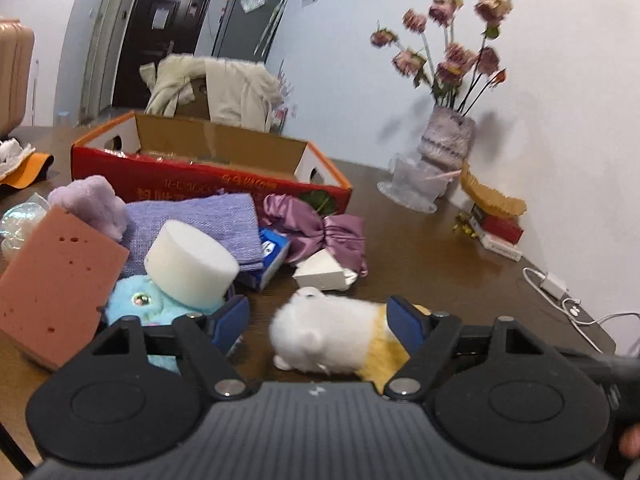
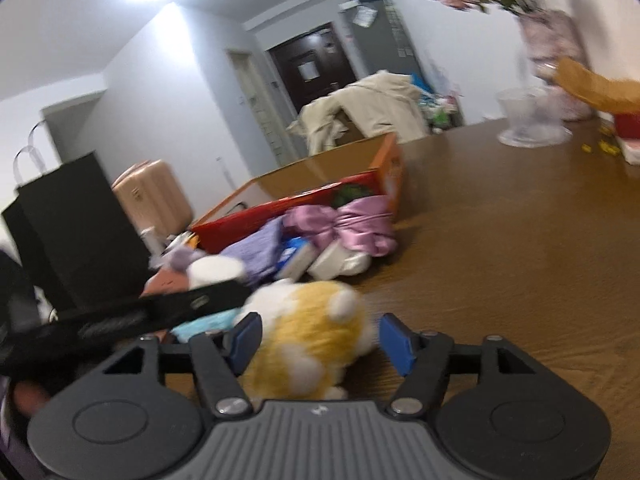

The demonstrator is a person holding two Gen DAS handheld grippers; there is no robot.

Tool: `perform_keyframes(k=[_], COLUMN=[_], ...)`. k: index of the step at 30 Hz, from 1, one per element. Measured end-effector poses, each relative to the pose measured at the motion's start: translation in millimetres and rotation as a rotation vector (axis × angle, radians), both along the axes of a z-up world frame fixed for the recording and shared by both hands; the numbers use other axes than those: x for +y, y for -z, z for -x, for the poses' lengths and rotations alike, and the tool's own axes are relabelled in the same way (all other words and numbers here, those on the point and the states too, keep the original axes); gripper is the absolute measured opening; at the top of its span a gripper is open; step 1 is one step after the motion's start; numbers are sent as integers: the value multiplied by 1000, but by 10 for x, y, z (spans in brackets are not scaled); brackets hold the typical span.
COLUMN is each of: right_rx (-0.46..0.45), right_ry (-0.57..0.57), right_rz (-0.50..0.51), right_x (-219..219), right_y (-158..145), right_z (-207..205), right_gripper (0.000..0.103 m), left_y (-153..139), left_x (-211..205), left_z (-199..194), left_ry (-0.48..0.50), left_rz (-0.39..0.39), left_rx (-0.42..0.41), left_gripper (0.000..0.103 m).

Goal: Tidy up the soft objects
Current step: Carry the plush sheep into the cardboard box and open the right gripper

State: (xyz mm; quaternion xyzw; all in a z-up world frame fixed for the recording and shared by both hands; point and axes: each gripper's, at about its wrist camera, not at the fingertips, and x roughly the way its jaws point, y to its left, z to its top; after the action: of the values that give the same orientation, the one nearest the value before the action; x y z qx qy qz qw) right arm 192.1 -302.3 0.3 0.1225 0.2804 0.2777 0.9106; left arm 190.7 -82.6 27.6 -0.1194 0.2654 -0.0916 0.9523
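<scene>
A brown wooden table (image 1: 420, 264) fills a room with white walls and a dark door far back.

In the left wrist view, the left gripper (image 1: 318, 322) sits low in the middle of the frame. Its jaws stand wide apart. A small plush toy (image 1: 332, 336), white at one end and yellow at the other, lies on the table between them. The toy's long side runs across the frame, from left to right. Its yellow end reaches the right blue pad, and looks to be touching it, but the left pad is clear of the toy. So nothing is squeezed here.

In the right wrist view, the right gripper (image 2: 320, 338) is low in the middle too. Its jaws are also apart, with the same toy (image 2: 312, 336) between them. The left pad is at the fur; the right pad stands just beside it. The picture is blurry, so a light touch cannot be ruled out. The left gripper's black arm crosses the lower left of this frame.

Both grippers are right at the toy, so neither is clearly nearer.

Further out, a heap of soft things lies in the left middle of the left view: a white foam round (image 1: 192, 264), a blue plush (image 1: 136, 304), a pink sponge (image 1: 56, 280) and a purple cloth (image 1: 216, 220). Behind the heap is an open red box (image 1: 208, 168), likely where the toy should go.
</scene>
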Motion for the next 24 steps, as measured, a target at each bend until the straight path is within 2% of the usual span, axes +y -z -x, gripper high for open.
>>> perform_keyframes(k=[2,4,5,9,10,12,15,17,19,21,24], right_rx=[-6,-32,-40,-27,-25,-60,-163,-218,-240,-199,-132], right_ry=[-25,-3,5,24,27,24,4,-17,-38,-45,-48], right_rz=[37,103,125,132,132,117,101,96,96,78,100], right_x=[171,294,327,313,305,279,292,331,402,464,610], right_y=[19,52,61,49,18,-136,-538,-786,-931,-1003,-977], right_z=[27,64,76,57,45,23,-155,-471,-926,-1523,-2373], right_gripper=[64,60,51,42,40,40,40,40,40,40,40], left_y=[25,61,93,147,103,-120,-563,-832,-970,-993,-854], left_x=[44,94,104,121,121,139,238,309,372,465,644], left_z=[-133,-222,-268,-333,-320,-317,-525,-865,-1346,-1918,-2778], left_ry=[-13,33,51,52,46,47,68,82,81,76,32], left_rz=[22,83,106,151,157,162,156,139,125,125,172], left_rx=[45,68,93,136,134,78,0,-23,7,57,140], left_gripper=[79,77,70,55,52,52,52,56,58,58,55])
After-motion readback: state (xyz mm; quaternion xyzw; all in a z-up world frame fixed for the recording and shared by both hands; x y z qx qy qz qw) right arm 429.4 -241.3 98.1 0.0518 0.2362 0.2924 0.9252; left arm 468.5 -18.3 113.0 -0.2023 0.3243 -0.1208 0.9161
